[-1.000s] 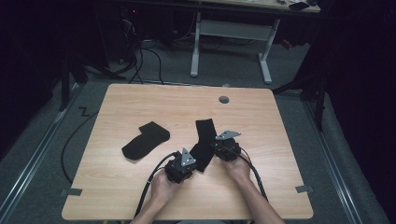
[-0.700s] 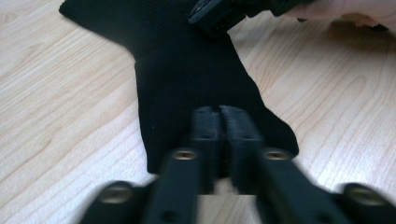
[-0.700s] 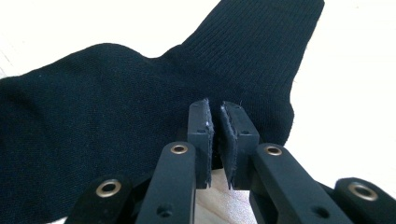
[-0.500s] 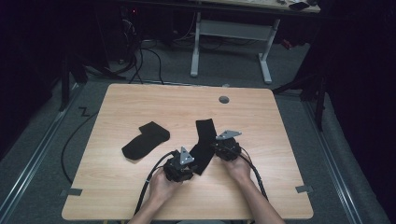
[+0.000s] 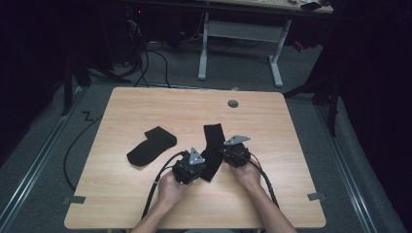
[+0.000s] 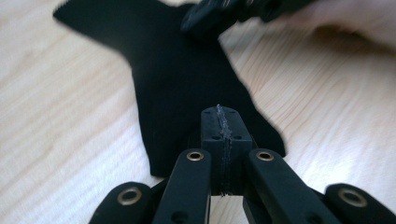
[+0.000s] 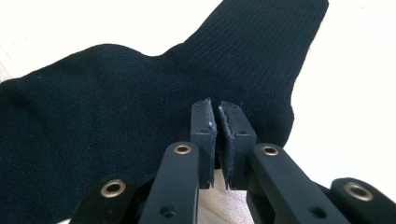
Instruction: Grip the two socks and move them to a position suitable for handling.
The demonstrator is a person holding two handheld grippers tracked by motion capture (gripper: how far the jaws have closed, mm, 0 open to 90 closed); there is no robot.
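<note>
- Left gripper (image 5: 193,166) is clamped tight: in its own view your jaws meet with no gap at the near edge of the black sock (image 6: 187,88). They have just been closing, after springing wide half a second back. The pads sit right at the fabric's border, so you probably have a pinch of the hem, though the cloth between them can't be made out.
- Right gripper (image 5: 234,152) is nearly shut, a thin slit left between the pads, over the other edge of the same sock (image 7: 140,107). Its jaws have just been closing a little further; whether cloth sits in that slit is not clear.
- That sock (image 5: 212,145) lies on the table (image 5: 145,104) between your two grippers, its cuff pointing away from you. Taking it from opposite sides looks like a set-up for lifting or spreading it flat.
- Second sock (image 5: 150,145) rests well apart to your left, untouched, leaving you room to work.
- Against the frames from a second ago, both hands and both socks sit where they were; the jaw action is the only change.
</note>
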